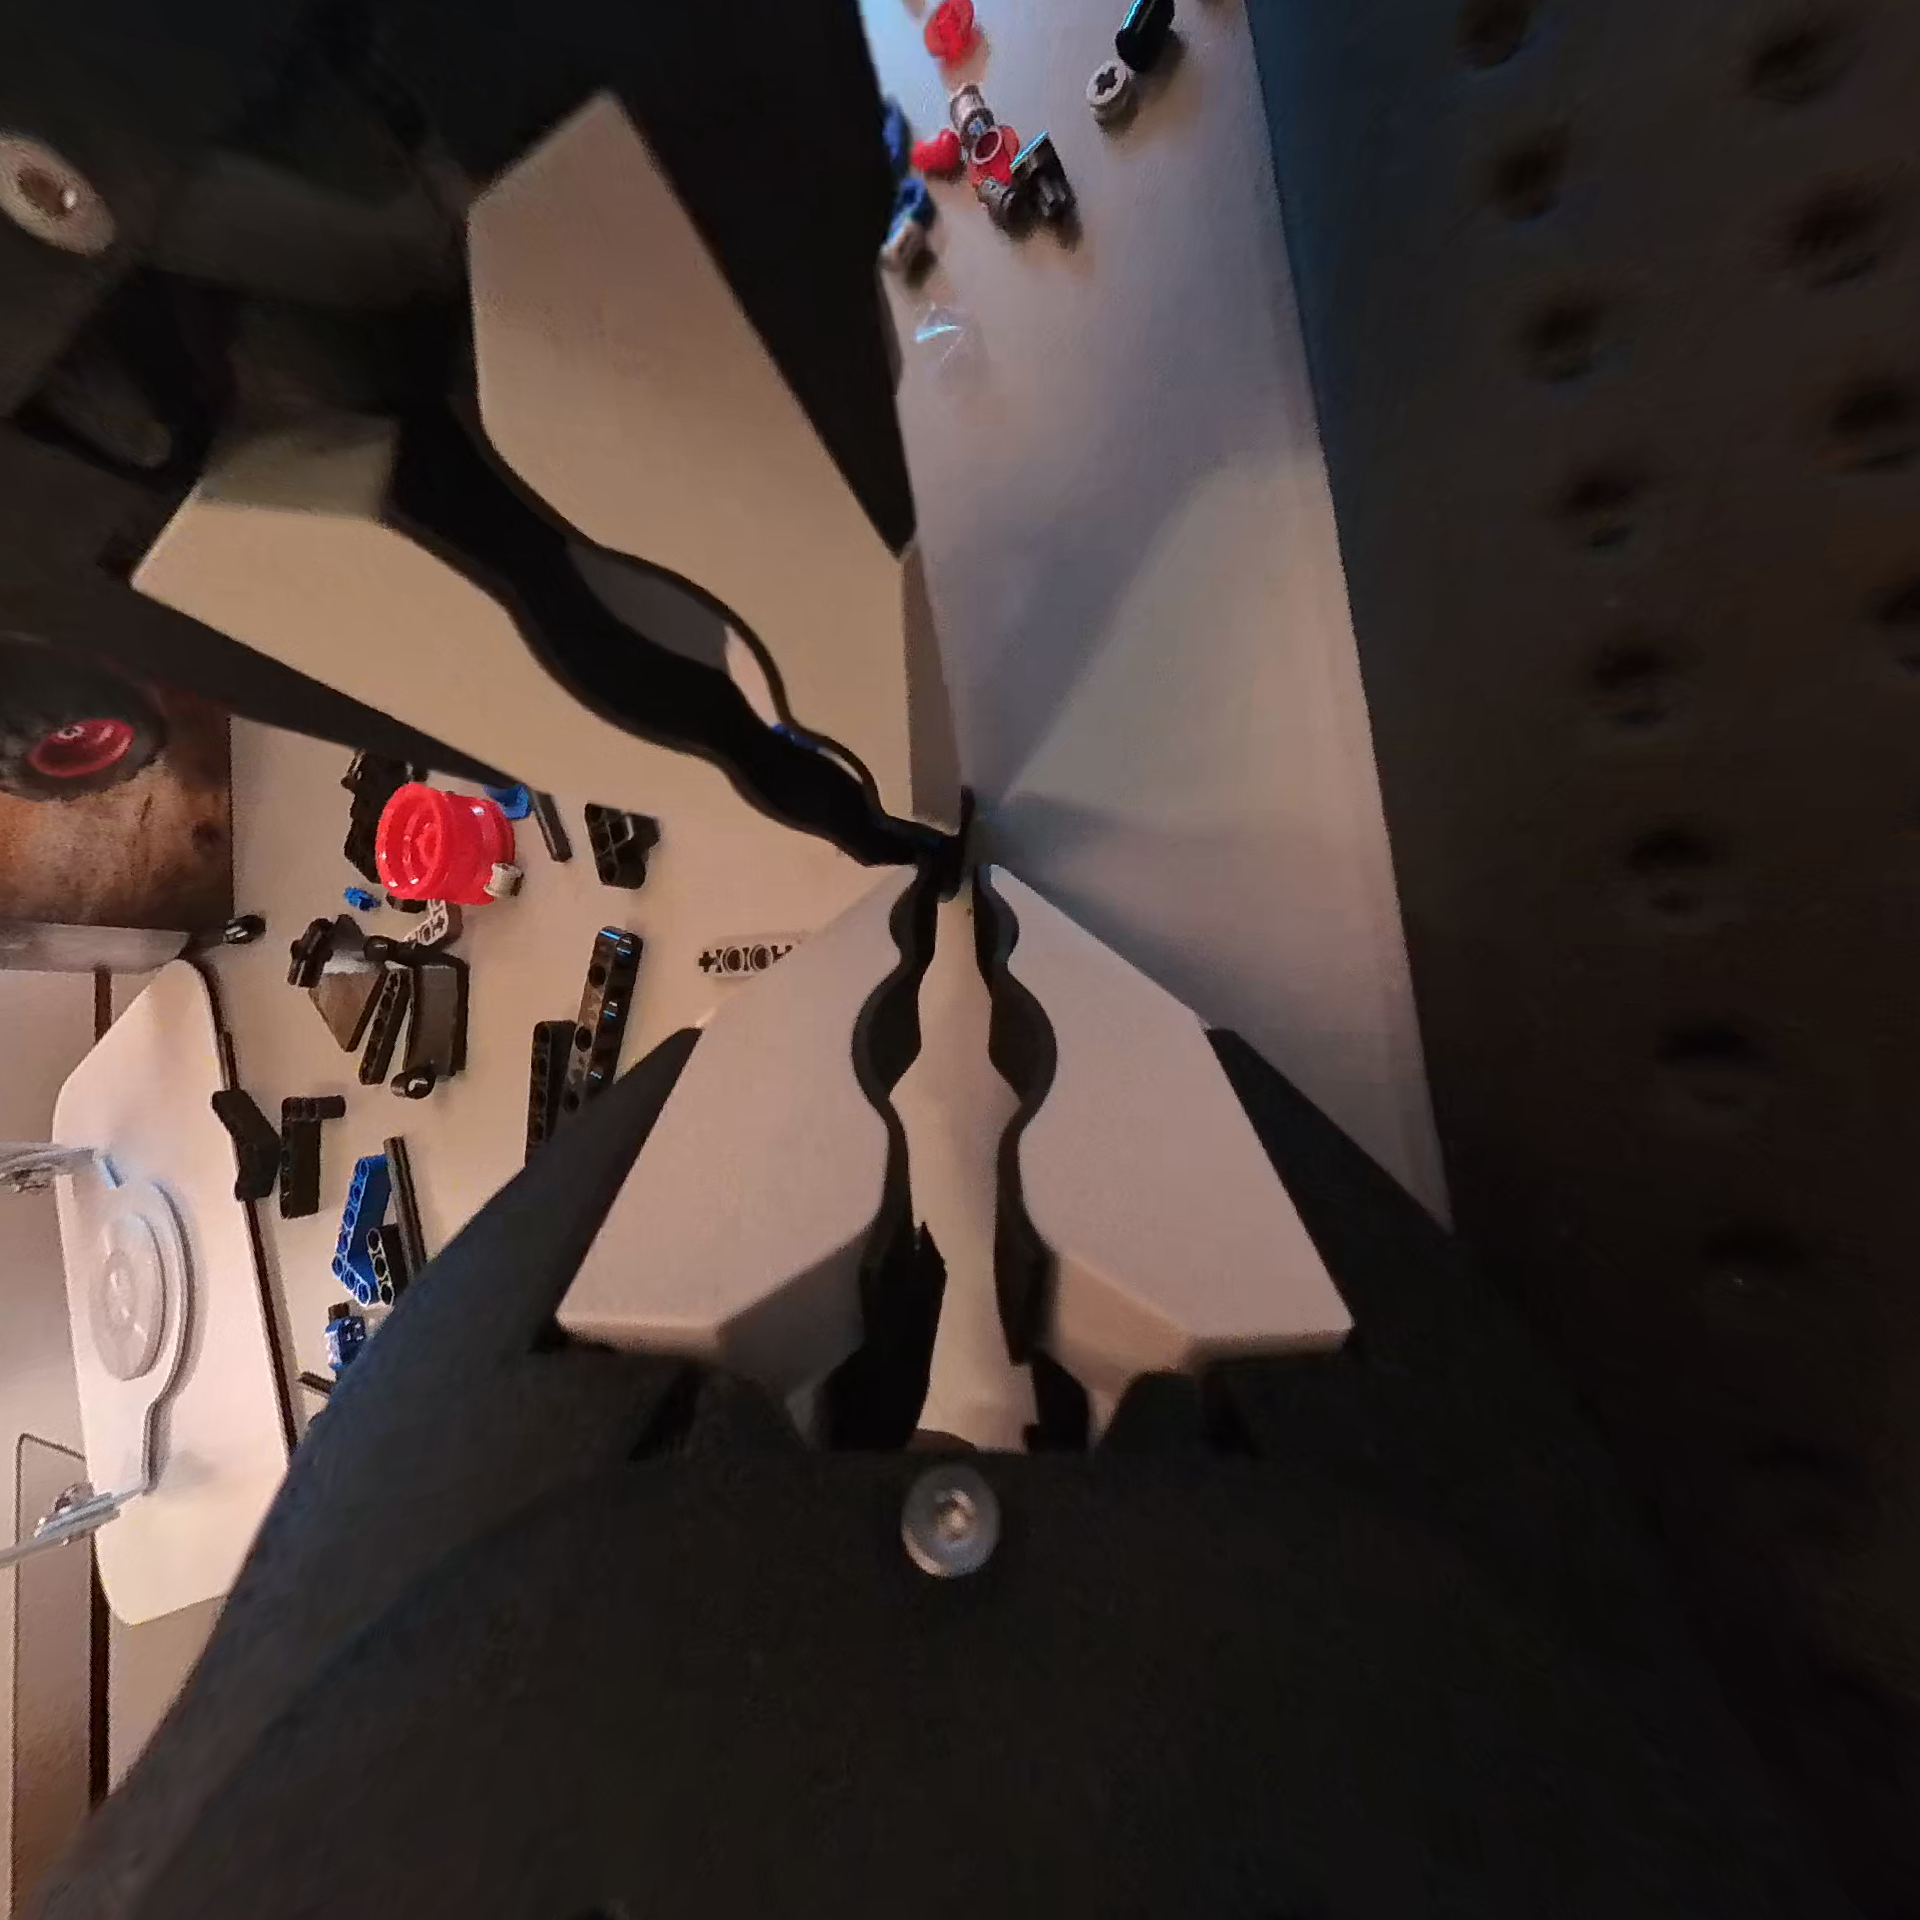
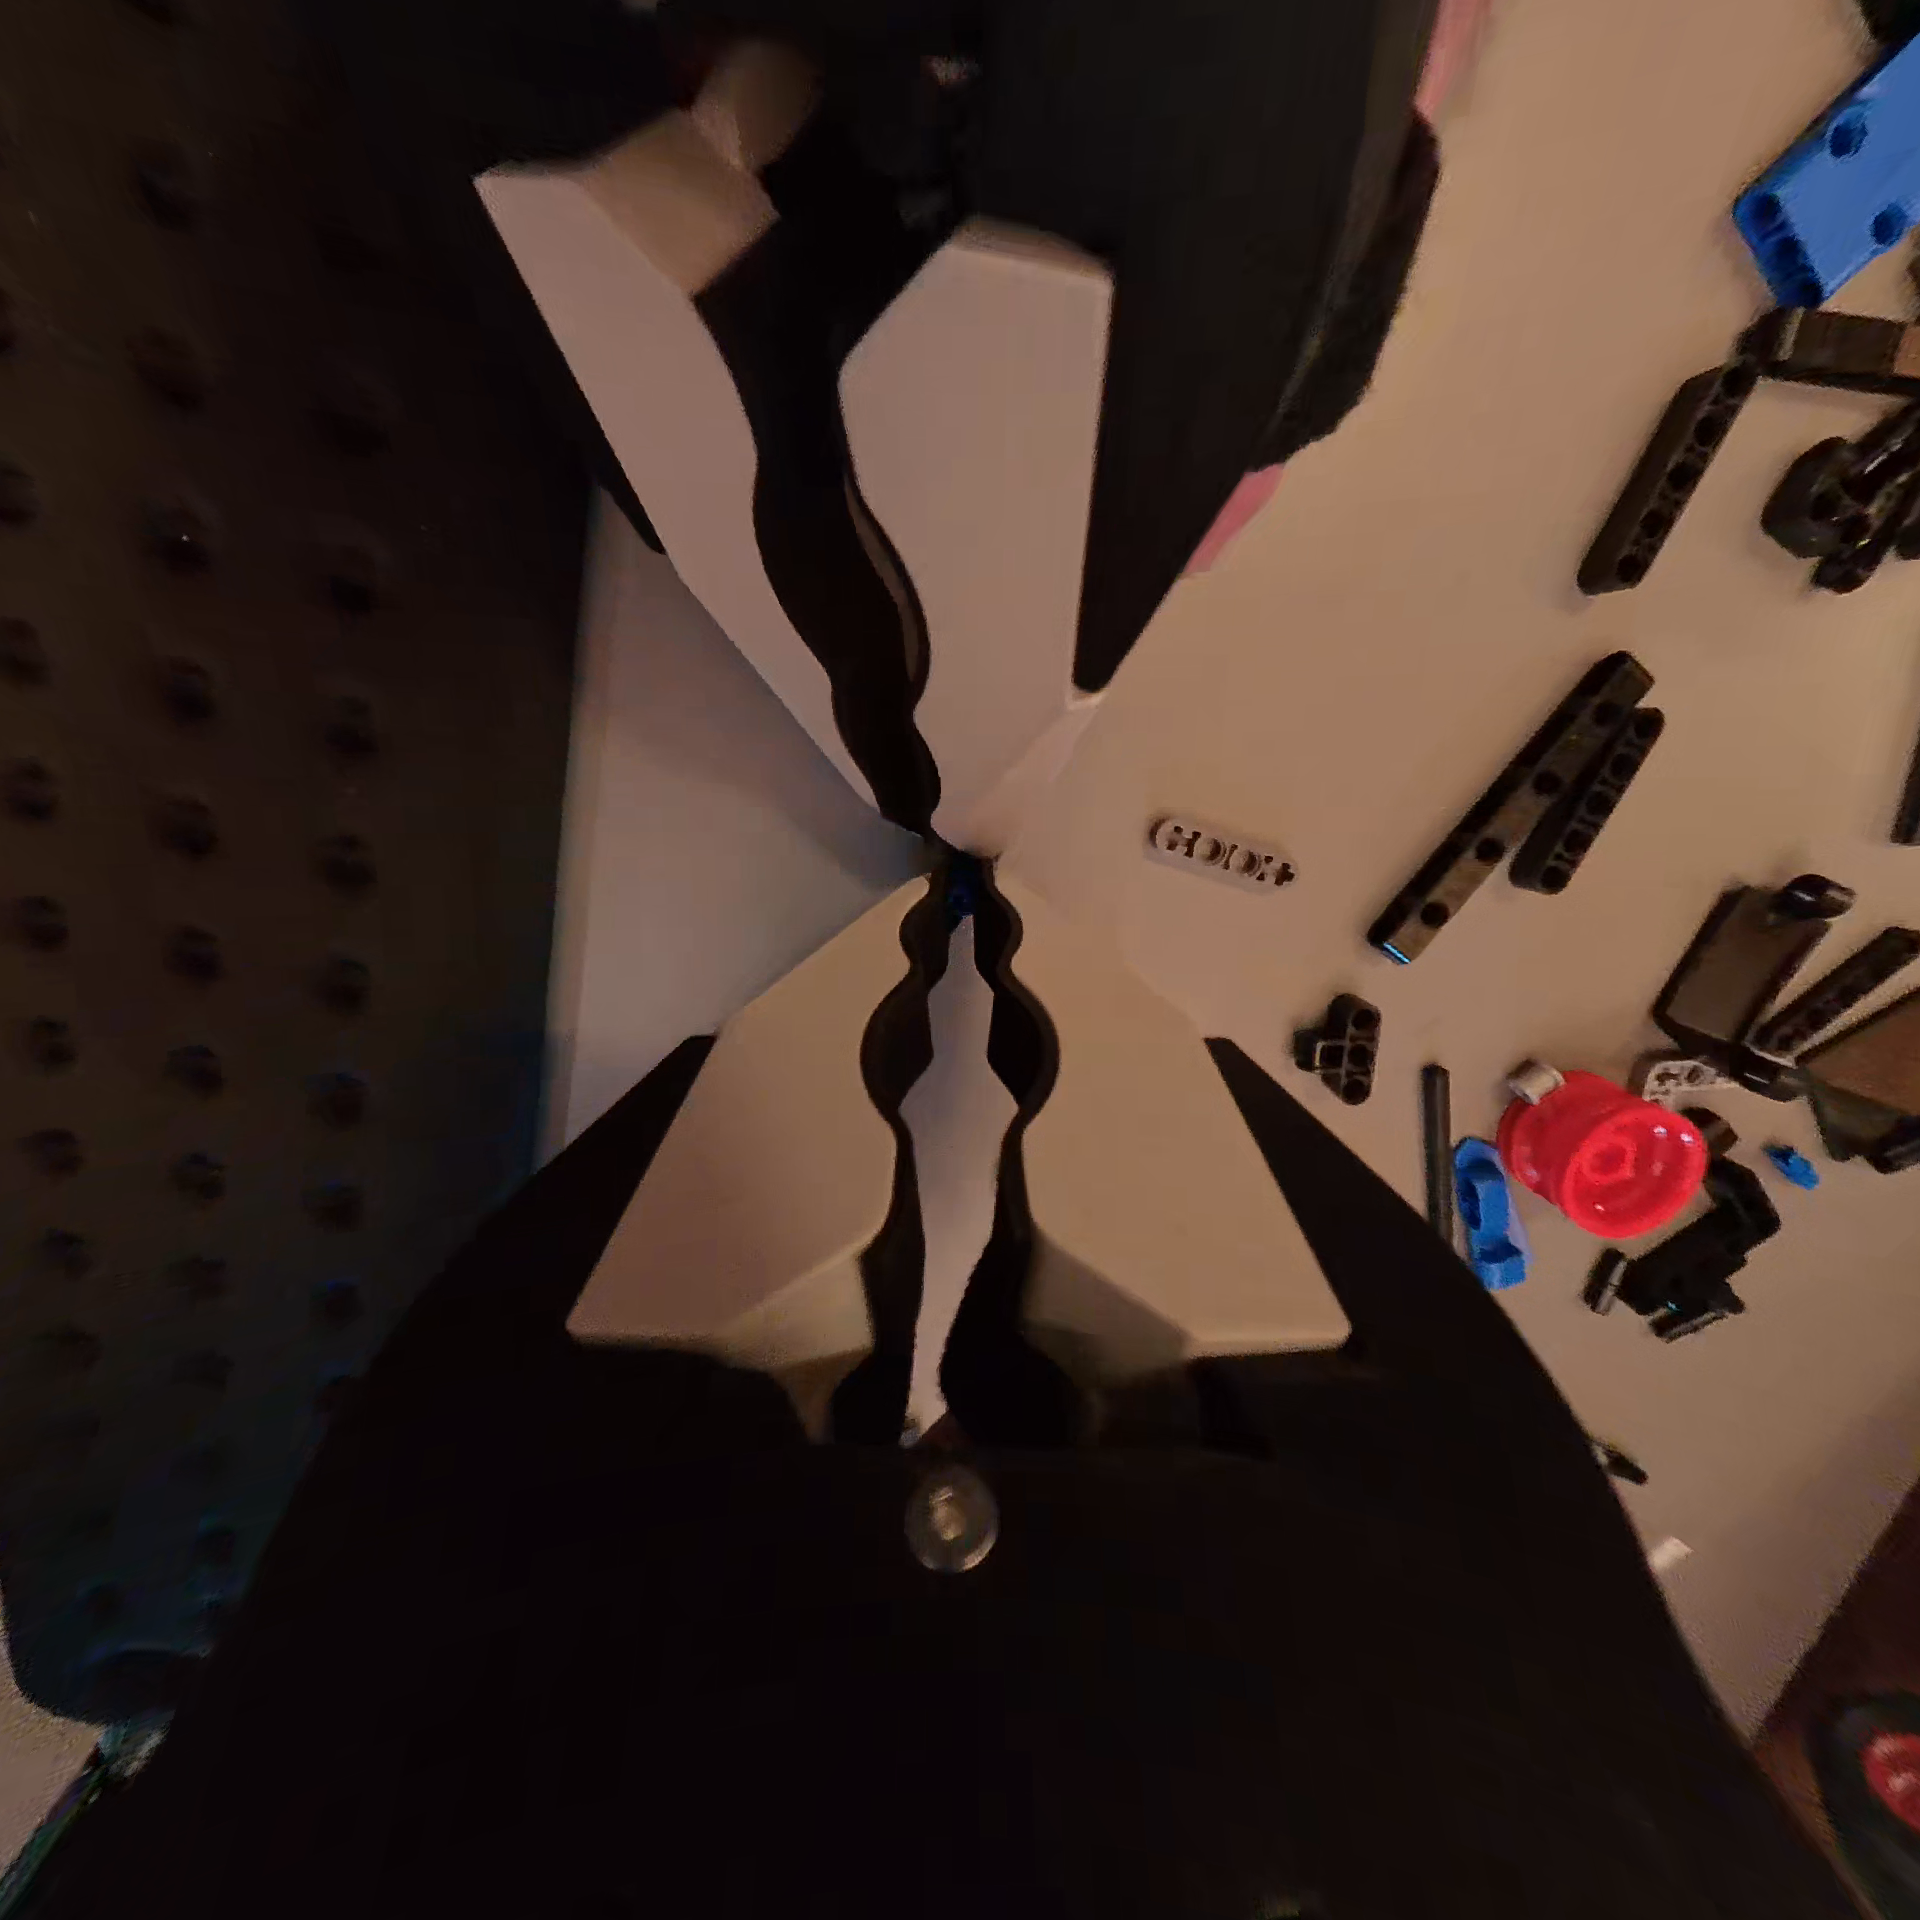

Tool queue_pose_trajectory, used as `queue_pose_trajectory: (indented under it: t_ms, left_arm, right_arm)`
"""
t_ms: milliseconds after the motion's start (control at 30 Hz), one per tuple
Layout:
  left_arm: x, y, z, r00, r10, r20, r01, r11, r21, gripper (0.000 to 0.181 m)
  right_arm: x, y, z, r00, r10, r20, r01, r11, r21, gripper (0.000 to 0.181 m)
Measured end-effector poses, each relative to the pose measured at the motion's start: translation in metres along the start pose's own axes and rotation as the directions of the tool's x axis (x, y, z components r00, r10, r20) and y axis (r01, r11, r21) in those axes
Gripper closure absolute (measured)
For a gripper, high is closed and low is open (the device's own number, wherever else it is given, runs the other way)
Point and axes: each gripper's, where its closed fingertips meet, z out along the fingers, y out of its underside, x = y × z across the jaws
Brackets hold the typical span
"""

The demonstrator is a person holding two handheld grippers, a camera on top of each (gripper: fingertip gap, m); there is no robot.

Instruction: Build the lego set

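Grippers meet tip to tip above the white table (image 2: 1195,748): your left gripper (image 1: 951,868) has its jaws drawn together at the tips on a small black piece (image 1: 961,831), and your right gripper (image 2: 956,883) has its jaws pinched on a small blue piece (image 2: 964,891) (both pieces are too small and dark to identify further). In the left wrist view the right gripper enters from the upper left and its tips touch yours at the black piece. The dark studded board (image 1: 1662,727) stands close along one side of both grippers, so open room lies only on the table side. There, loose lego parts are scattered: a red wheel hub (image 2: 1605,1153), a grey flat beam (image 2: 1224,852) nearest the tips, two long black beams (image 2: 1527,810) side by side, a small black angled connector (image 2: 1338,1060), and a blue block (image 2: 1829,197) near the frame corner. In the left wrist view more red and black parts (image 1: 997,156) lie farther off beside the board's edge.
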Motion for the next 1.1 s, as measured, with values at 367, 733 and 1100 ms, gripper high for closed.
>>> queue_pose_trajectory:
  t_ms: [367,733,1100]
  left_arm:
    - [0.0016,0.0007,-0.0015,1.000,-0.008,0.002,0.008,1.000,0.000,0.177]
    - [0.0032,0.0014,-0.0023,1.000,-0.011,0.003,0.011,1.000,-0.004,0.176]
    - [0.0039,0.0014,-0.0033,1.000,-0.022,-0.008,0.022,1.000,0.002,0.176]
  right_arm:
    - [0.0026,-0.0012,-0.0005,0.995,0.095,-0.035,-0.092,0.991,0.100,0.179]
    - [0.0037,-0.0033,-0.0028,0.994,0.100,-0.046,-0.093,0.987,0.129,0.179]
    - [0.0025,-0.0019,0.0000,0.991,0.131,0.026,-0.133,0.987,0.092,0.180]
